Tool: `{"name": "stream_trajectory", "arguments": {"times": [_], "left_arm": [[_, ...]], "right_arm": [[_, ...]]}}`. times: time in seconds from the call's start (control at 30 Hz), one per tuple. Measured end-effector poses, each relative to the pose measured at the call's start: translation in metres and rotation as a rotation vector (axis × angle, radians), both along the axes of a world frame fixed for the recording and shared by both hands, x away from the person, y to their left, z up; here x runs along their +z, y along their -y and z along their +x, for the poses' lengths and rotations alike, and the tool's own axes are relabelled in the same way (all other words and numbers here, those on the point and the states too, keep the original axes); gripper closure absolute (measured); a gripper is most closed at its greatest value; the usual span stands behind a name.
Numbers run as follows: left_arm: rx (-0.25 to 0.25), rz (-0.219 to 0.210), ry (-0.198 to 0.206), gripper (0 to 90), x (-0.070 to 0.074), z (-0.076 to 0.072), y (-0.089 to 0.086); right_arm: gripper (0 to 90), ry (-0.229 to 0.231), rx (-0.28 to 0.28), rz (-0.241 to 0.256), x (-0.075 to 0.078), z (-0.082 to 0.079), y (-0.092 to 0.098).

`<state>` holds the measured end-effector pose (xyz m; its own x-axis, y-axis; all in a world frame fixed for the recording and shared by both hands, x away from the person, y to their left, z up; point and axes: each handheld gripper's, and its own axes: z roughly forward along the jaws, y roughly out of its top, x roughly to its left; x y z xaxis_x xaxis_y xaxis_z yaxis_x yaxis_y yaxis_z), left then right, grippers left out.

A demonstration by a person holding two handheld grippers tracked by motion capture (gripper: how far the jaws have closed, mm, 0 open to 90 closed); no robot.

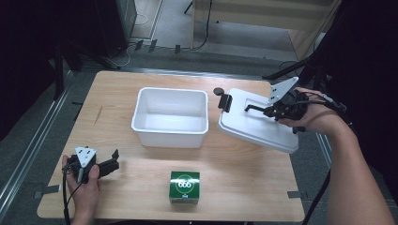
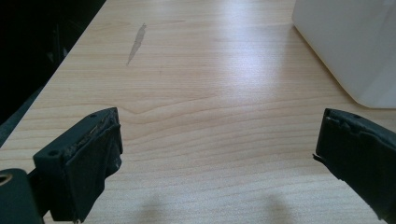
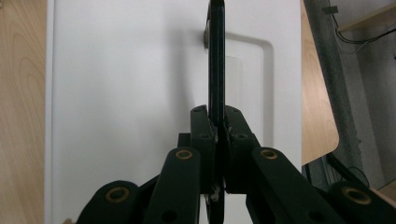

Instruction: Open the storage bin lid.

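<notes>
A: Starting with the biggest thing, the pale wooden table (image 1: 141,187) carries the open white rectangular plastic tub (image 1: 170,117) at its centre, bare inside, presumably waiting to be filled.

B: And its cover?

A: The white rectangular plastic lid (image 1: 256,124) sits at three o'clock from the tub, tilted, its near edge on the table and its far edge raised. That tilt comes from the right gripper (image 1: 267,111), whose jaws are pinched tight on the lid's thin black handle (image 3: 216,60); I judge the lid is being carried by that handle.

B: What is meant to go in?

A: Likely the small green cardboard box with white numerals (image 1: 184,186), at six o'clock from the tub, standing apart near the table's front edge.

B: The other tool?

A: The left gripper (image 1: 112,161) rests at eight o'clock, jaws spread wide, holding nothing, aimed toward the tub.
</notes>
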<state>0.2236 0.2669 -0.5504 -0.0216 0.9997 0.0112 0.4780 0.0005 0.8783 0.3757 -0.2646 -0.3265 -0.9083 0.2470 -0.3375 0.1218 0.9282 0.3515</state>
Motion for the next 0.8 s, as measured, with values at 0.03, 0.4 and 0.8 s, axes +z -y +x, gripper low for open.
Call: {"name": "stream_trajectory", "arguments": {"times": [0.03, 0.4, 0.8], "left_arm": [[0.000, 0.000, 0.000, 1.2, 0.000, 0.000, 0.000], [-0.002, -0.004, 0.002, 1.2, 0.000, 0.000, 0.000], [-0.001, -0.004, 0.002, 1.2, 0.000, 0.000, 0.000]], "right_arm": [[85.4, -0.002, 0.001, -0.002, -0.002, 0.000, 0.001], [85.4, -0.036, 0.002, -0.013, -0.030, -0.003, 0.002], [85.5, -0.065, 0.006, -0.010, -0.061, -0.007, 0.004]]}}
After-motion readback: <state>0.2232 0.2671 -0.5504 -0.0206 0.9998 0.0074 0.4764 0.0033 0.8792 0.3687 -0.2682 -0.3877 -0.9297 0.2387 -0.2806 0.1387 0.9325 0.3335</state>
